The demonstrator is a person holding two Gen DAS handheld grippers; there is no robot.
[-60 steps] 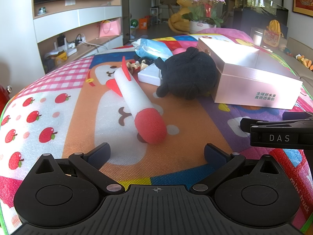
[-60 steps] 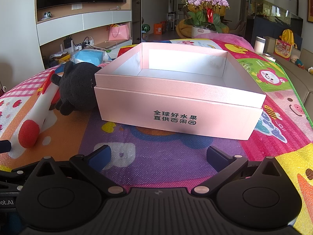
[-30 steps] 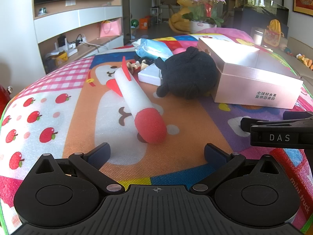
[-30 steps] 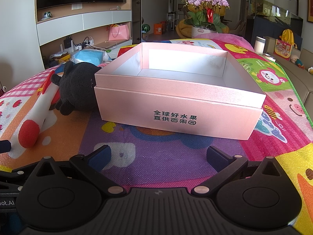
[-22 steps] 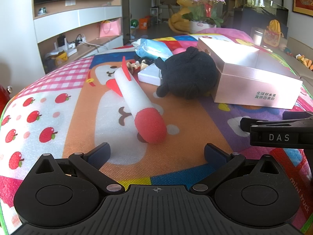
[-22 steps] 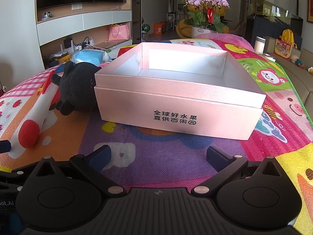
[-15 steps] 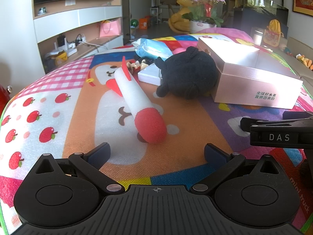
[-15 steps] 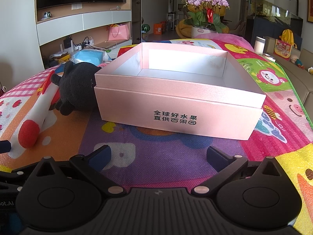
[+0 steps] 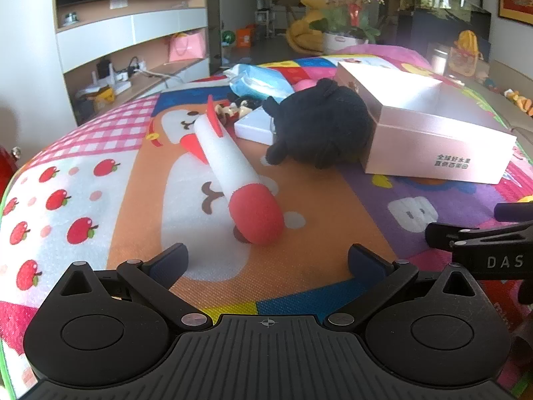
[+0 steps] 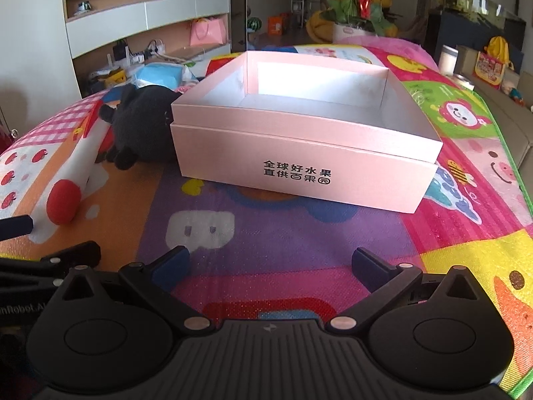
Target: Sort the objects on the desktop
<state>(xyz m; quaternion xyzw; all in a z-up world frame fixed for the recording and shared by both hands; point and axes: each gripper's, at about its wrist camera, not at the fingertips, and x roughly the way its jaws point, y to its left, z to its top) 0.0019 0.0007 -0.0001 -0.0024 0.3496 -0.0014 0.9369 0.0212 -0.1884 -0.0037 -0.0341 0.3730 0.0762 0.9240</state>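
A white foam rocket with a red tip [image 9: 233, 170] lies on the colourful play mat [image 9: 133, 180], ahead of my left gripper [image 9: 266, 258], which is open and holds nothing. A black plush toy [image 9: 319, 130] leans against the left side of an open, empty pink box [image 9: 433, 133]. My right gripper [image 10: 269, 261] is open and empty, facing the box's front wall [image 10: 299, 153] from a short distance. The plush [image 10: 143, 126] and the rocket [image 10: 66, 196] lie to its left. The right gripper's side [image 9: 479, 243] shows at the left view's right edge.
Behind the plush lie a small white box [image 9: 255, 126], a blue soft pack [image 9: 260, 81] and some small figurines [image 9: 233, 110]. The mat's green edge [image 10: 519, 180] runs down the right. A flower pot [image 10: 353, 30] and a TV shelf stand beyond the mat.
The right gripper has lifted and drawn back slightly, so the pink box looks a little smaller and shows more of its inside. The left gripper and the objects have not moved.
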